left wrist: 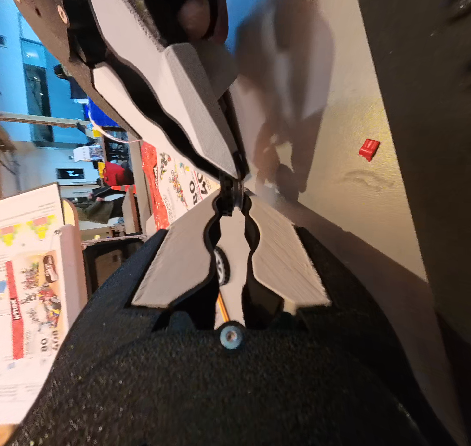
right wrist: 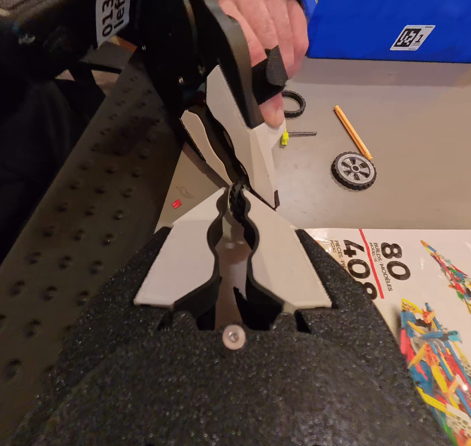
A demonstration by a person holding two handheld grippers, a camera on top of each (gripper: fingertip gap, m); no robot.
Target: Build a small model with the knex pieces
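Left wrist view. The left hand-held gripper (left wrist: 230,199) has its white fingers (left wrist: 178,260) drawn together at the tips, pinched on a small black tyre ring (left wrist: 233,196). The right hand-held gripper (left wrist: 238,176) enters from the upper left, and its tips meet the same ring from the opposite side. Between the left fingers, lower down, a grey-hubbed wheel (left wrist: 221,265) and an orange rod (left wrist: 222,306) lie on the pale worktop (left wrist: 356,128). A small red piece (left wrist: 369,149) rests on the worktop, well apart to the right. A printed building-set sheet (left wrist: 173,181) lies behind the tips.

Right wrist view. The right hand-held gripper (right wrist: 235,201) is closed at its tips on the black tyre ring (right wrist: 234,200), which stands on edge above the worktop (right wrist: 382,204). The left hand-held gripper (right wrist: 244,181) comes down from the top, held by a person's hand (right wrist: 267,26), and its tips touch the ring as well. On the worktop beyond lie a loose black tyre (right wrist: 294,103), a yellow-green connector on a dark pin (right wrist: 284,136), the orange rod (right wrist: 353,131) and the grey-hubbed wheel (right wrist: 353,171). The red piece (right wrist: 176,203) lies near a dark perforated board (right wrist: 76,179) at left. A blue bin (right wrist: 382,13) stands at the upper right, and the printed building-set sheet (right wrist: 369,268) lies at the lower right.
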